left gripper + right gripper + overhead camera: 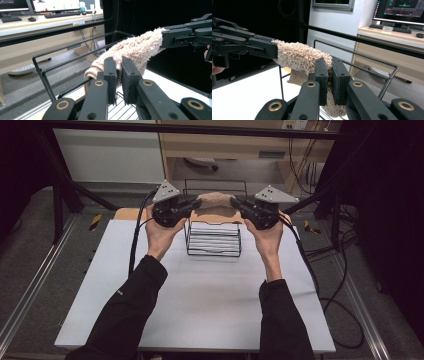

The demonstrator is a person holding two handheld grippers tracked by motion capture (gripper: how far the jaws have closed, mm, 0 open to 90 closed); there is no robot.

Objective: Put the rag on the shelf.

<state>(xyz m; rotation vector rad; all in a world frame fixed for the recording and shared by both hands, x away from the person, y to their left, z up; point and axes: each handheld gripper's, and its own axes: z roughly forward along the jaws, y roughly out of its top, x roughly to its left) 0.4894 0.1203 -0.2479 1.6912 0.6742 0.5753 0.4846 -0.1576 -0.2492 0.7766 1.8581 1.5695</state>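
Above white table (pixel 200 290), towel (pixel 216 200) (beige) stretches between both hand-held grippers.

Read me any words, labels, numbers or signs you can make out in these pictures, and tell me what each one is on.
No text can be read.
Computer monitor on the desk in the left gripper view: bright window with coloured marks, too small to read.
Computer monitor in the right gripper view: dark display with graphics, too blurred to read.
Beige fluffy towel, black wire rack, white tabletop: no lettering visible.
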